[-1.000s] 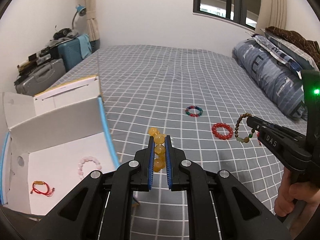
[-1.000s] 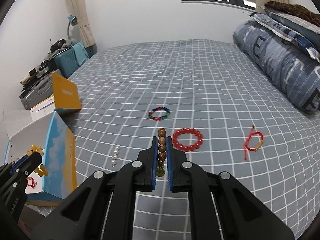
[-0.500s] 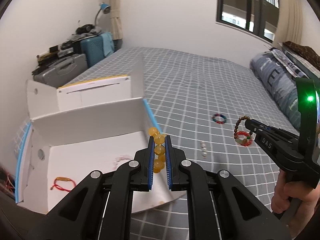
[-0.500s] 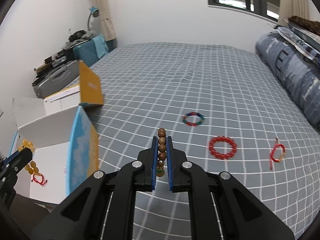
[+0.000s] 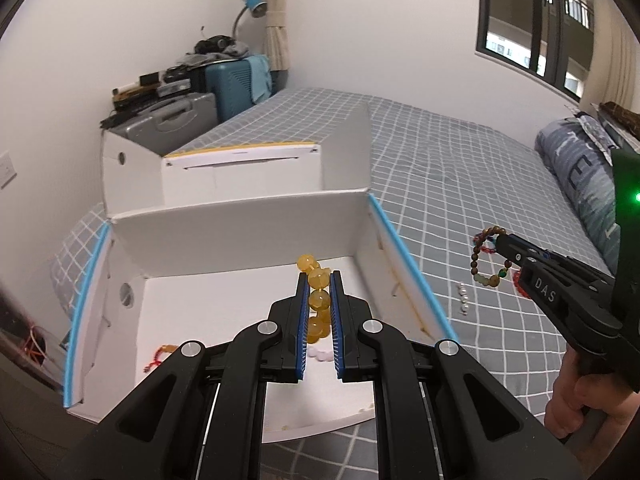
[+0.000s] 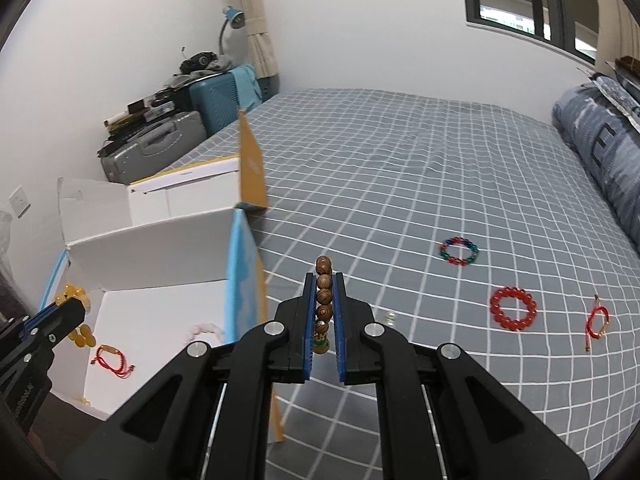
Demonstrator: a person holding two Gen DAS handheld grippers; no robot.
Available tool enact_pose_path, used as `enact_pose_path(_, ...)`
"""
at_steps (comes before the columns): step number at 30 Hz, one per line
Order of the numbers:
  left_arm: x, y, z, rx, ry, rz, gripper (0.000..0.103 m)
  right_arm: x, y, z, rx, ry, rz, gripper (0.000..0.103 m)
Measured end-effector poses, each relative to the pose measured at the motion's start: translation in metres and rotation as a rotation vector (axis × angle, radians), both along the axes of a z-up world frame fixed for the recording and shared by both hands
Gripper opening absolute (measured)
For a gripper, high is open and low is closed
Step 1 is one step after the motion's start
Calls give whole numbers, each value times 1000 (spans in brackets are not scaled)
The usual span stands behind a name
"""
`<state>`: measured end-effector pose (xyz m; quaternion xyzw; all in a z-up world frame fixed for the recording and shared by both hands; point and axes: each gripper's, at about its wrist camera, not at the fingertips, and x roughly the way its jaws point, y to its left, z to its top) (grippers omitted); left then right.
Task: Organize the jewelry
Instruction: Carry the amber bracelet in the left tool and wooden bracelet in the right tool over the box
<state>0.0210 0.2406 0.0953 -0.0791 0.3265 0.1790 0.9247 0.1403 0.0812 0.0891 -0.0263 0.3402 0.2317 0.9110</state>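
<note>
My left gripper [image 5: 319,280] is shut on a yellow bead bracelet [image 5: 319,300] and hangs over the inside of the open white box [image 5: 248,240]. On the box floor lie a red cord bracelet [image 5: 160,354] and a pink bead bracelet [image 6: 204,328]. My right gripper [image 6: 323,280] is shut on a brown wooden bead bracelet [image 6: 324,292], above the bedsheet just right of the box's blue wall [image 6: 240,280]. A multicolour bracelet [image 6: 459,251], a red bead bracelet [image 6: 514,308], another red cord bracelet [image 6: 598,322] and small pearls [image 5: 464,300] lie on the bed.
The box lid [image 5: 240,168] stands open behind the box. Suitcases [image 6: 160,152] and a blue lamp [image 6: 234,16] crowd the far left corner. A folded duvet and pillows [image 6: 600,148] line the bed's right side. A hand [image 5: 580,396] holds the right gripper.
Both grippers have moved left across the bed, each still shut on its bracelet. The left one now hangs over the box interior, and the right one has come up beside the box.
</note>
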Motion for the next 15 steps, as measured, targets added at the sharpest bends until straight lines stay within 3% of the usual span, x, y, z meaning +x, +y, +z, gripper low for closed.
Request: enact_pose_path(15, -30, 51, 4, 17, 15, 130, 9, -34, 78, 7, 11, -6, 141, 7)
